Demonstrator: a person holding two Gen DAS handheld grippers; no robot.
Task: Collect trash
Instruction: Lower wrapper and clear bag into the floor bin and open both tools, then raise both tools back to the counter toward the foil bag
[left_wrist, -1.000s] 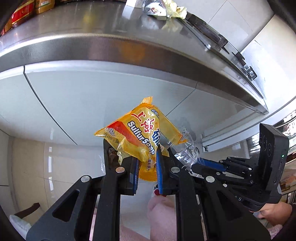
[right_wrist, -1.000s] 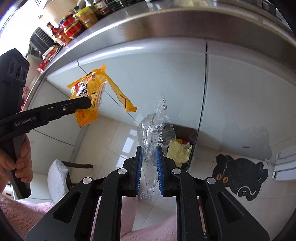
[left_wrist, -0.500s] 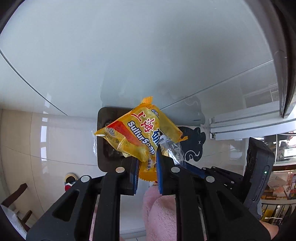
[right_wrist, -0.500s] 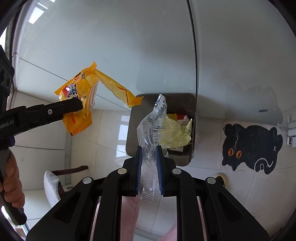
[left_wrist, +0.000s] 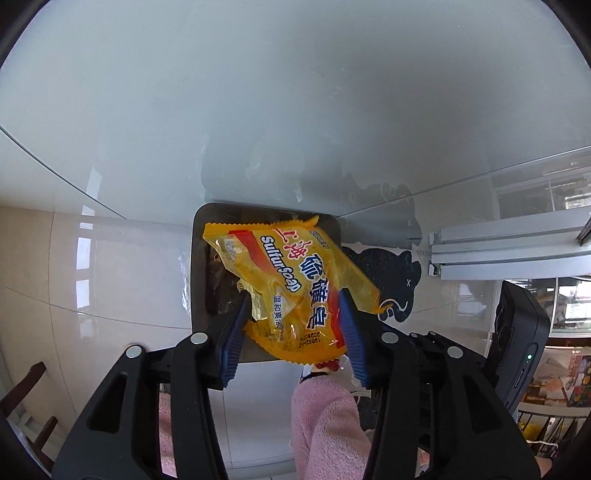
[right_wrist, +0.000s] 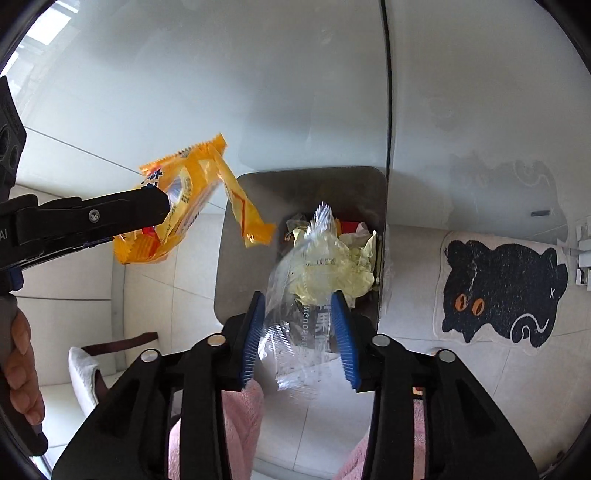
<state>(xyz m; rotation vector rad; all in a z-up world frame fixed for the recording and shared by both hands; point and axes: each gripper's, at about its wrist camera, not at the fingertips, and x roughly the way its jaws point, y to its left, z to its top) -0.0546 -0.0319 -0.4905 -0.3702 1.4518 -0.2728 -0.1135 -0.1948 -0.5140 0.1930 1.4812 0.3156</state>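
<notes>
Dropping both pieces now. Left gripper (left_wrist: 291, 328) jaws are opening, yellow soap wrapper (left_wrist: 291, 284) loose between the pads, not pinched. Right gripper (right_wrist: 299, 332) also opening, clear plastic wrapper (right_wrist: 306, 291) slipping between its pads. Both hang over the bin (right_wrist: 236, 258) on the floor against the white cabinet (right_wrist: 258, 92); bin already has crumpled trash. I'd open fully and hold both hands steady above the bin mouth. Light film can cling to a pad or drift past the rim, so I'd confirm both land inside.
</notes>
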